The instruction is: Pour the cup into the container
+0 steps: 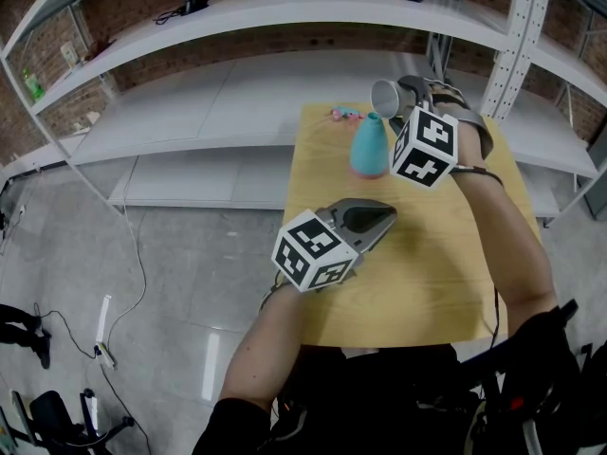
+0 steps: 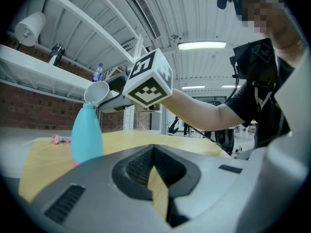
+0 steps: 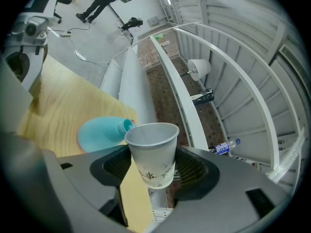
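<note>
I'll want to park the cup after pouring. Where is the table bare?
Bare: the near half of the table, from the left gripper to the near edge. Crowded: the far end, with the teal bottle, a pink item and the right gripper holding the cup.

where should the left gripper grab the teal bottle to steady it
Best around the wide lower body of the teal bottle, coming level from the near side: it stands upright, and the right gripper holds the paper cup tipped at its narrow neck.
</note>
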{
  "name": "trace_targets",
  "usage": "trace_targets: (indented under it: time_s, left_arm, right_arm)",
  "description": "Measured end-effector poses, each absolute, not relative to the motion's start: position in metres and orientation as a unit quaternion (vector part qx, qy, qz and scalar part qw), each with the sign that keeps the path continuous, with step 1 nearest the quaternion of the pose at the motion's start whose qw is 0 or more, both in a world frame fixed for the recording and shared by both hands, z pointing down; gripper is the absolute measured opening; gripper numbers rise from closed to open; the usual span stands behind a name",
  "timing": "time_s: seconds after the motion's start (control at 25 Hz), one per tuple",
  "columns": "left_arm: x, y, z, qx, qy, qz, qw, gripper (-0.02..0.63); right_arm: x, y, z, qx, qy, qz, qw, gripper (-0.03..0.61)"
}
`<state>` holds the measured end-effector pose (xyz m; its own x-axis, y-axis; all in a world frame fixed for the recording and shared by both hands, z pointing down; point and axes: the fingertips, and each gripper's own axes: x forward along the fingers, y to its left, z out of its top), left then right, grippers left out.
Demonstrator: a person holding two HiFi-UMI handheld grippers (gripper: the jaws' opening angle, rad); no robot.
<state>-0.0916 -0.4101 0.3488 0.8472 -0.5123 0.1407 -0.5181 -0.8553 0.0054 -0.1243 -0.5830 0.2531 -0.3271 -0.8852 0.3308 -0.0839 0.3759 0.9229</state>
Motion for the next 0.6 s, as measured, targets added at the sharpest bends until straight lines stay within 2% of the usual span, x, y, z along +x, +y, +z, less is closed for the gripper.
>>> trace_targets:
  time_s: [0.6]
  left_arm:
    - [-0.0913,-0.4099,0.3488,0.961,-0.268,0.067,0.021,-0.008]
  right_arm:
    - [-0.1255,-0.5829,0.2513,0.353,-0.684,-0.440,0.463,0.287]
